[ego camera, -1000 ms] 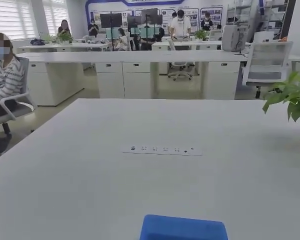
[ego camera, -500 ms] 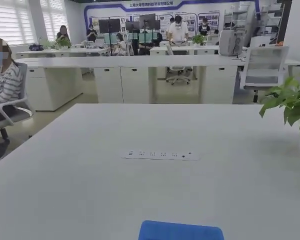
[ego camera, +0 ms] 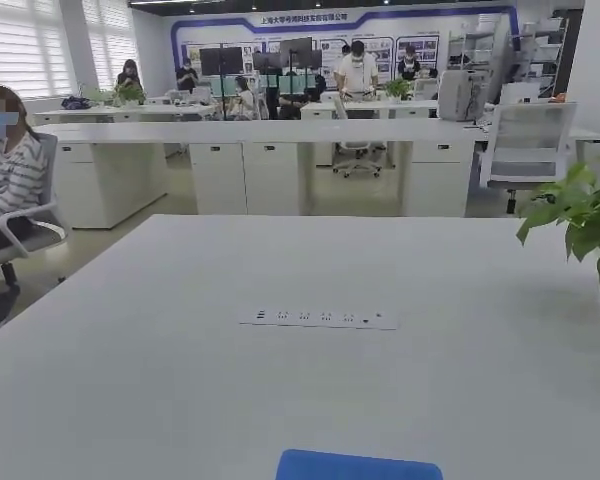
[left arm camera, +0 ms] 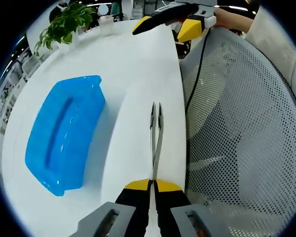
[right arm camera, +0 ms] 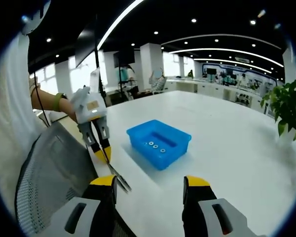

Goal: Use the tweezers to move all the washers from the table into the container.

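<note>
1. your left tool [left arm camera: 153, 183] is clamped on the tweezers [left arm camera: 156, 138], whose long axis points to 12 o'clock in the left gripper view.
2. the blue container [left arm camera: 86, 106] sits on the worktop [left arm camera: 138, 64] at 10 o'clock from the tweezer tips, near; three washers [right arm camera: 156, 145] lie inside it.
3. your right tool [right arm camera: 150, 181] is spread apart, holding nothing, with the container at its 12 o'clock.

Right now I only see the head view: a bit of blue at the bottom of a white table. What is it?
Observer: A blue rectangular plastic container; the right gripper view shows three small metal ring washers inside.
Operator: Where are the tweezers?
Observer: The thin metal tweezers are clamped in the left tongs, near the edge of the white table.
Operator: And the other tongs?
Observer: The right tongs are open, holding nothing.
</note>
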A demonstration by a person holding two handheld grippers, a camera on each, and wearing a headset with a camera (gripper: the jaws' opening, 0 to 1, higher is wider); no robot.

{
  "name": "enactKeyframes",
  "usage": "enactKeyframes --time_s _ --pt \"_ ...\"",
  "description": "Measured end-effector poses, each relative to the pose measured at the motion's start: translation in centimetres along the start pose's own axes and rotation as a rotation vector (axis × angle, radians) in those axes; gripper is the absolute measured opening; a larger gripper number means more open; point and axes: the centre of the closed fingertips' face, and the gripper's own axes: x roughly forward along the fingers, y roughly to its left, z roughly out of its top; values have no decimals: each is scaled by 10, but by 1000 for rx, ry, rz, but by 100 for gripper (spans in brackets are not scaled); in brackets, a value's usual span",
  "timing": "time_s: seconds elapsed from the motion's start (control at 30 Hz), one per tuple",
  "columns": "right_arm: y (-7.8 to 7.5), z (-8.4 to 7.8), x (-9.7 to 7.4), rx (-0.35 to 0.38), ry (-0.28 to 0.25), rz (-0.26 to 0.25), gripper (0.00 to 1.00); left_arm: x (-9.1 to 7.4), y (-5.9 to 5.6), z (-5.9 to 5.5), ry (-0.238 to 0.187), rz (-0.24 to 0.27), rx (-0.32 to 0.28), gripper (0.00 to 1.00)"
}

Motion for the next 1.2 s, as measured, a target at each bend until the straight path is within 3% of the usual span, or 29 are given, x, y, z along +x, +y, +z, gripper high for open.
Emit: enactKeyframes --time_s 0.1,0.23,0.5,0.63,0.8,0.87,1.03,1.2 --pt "-1 1 1 0 -9 -9 53 -4 2 -3 -26 32 -40 4" --pt "-11 2 2 -32 -38 -74 63 -17 8 2 -167 97 -170 13" --pt "-28 9 -7 3 -105 -152 75 -64 23 -9 -399 305 -405 34" --pt "-31 12 -8 -3 -122 -176 78 -89 33 -9 -510 430 -452 45" --pt "-33 18 -11 7 -152 -191 79 -122 42 2 -732 535 -576 58" --pt "-35 20 -12 12 -172 -198 81 -134 46 4 -802 576 -609 63" --pt "-38 23 -14 21 -193 -212 84 -156 53 3 -905 679 -627 83" --pt "-42 27 -17 21 -217 -229 85 -174 61 -1 -1005 764 -656 92"
